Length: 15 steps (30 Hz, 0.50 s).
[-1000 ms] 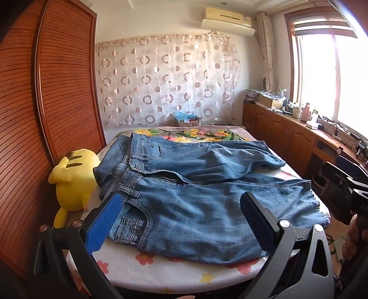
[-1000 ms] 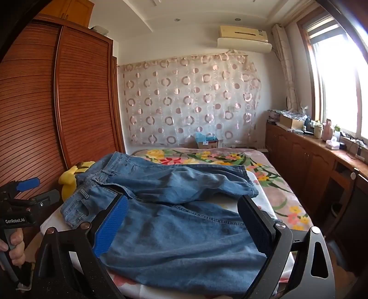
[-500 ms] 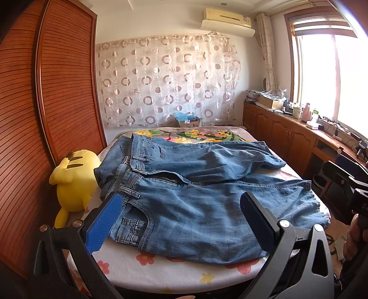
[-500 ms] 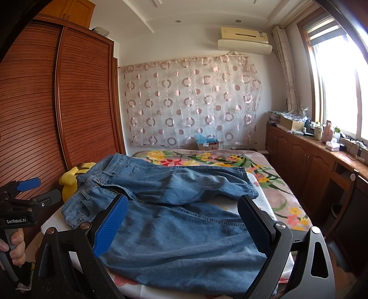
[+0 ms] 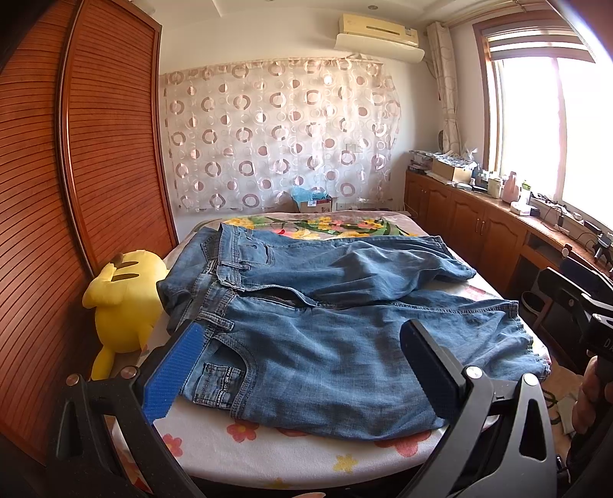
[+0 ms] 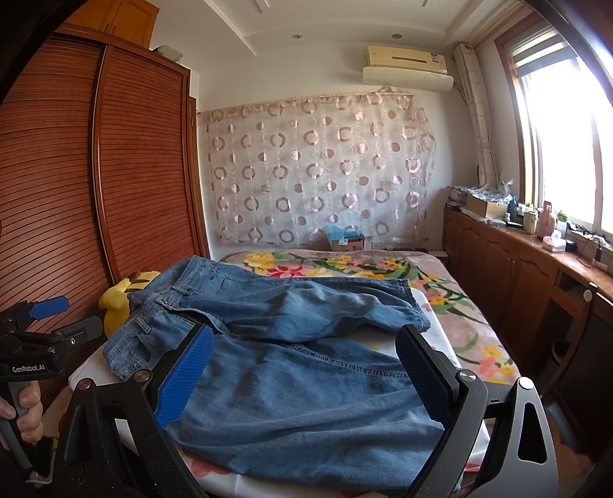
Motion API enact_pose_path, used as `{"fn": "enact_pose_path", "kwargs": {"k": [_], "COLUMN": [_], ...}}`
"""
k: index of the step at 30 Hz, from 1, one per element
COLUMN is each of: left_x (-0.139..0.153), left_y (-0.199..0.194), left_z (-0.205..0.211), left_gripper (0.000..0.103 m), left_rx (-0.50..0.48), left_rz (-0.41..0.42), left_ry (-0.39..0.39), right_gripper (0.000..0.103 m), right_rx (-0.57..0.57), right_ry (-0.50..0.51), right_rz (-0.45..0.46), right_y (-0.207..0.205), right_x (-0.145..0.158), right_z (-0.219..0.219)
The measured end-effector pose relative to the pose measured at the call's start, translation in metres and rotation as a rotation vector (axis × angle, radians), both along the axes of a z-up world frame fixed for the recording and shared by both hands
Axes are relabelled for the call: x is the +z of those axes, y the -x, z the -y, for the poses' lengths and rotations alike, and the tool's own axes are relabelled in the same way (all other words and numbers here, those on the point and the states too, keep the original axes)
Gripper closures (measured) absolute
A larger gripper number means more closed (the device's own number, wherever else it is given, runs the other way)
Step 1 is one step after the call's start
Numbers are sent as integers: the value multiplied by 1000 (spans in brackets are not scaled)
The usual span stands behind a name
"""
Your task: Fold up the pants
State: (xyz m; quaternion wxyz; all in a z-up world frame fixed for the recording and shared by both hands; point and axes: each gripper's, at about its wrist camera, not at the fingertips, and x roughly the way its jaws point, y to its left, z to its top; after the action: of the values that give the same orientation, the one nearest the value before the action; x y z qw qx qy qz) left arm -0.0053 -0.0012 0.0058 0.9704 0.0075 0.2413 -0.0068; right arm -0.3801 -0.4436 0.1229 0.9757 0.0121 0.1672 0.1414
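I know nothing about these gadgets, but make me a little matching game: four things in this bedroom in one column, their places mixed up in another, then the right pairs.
Things:
1. jeans
2. yellow plush toy
3. air conditioner
4. cardboard box

Places:
A. high on the wall above the curtain
B. spread flat across the bed
C. beyond the far end of the bed, below the curtain
D. at the bed's edge beside the wooden wardrobe

Pairs: 1-B, 2-D, 3-A, 4-C

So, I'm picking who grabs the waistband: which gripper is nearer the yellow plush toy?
Left. The left gripper hovers at the jeans' waistband end, beside the yellow plush toy; the right gripper is over the legs.
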Motion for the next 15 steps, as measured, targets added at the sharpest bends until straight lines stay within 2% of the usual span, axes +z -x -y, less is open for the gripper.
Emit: {"fn": "enact_pose_path", "kwargs": {"k": [15], "left_x": [5], "left_y": [2], "left_z": [0], "left_gripper": [0], "left_rx": [0], "left_rz": [3], "left_ry": [0], "right_gripper": [7], "right_rx": [1], "right_ry": [0], "right_rz": [1], "right_y": [0], "right_x": [0], "right_z": [0]}}
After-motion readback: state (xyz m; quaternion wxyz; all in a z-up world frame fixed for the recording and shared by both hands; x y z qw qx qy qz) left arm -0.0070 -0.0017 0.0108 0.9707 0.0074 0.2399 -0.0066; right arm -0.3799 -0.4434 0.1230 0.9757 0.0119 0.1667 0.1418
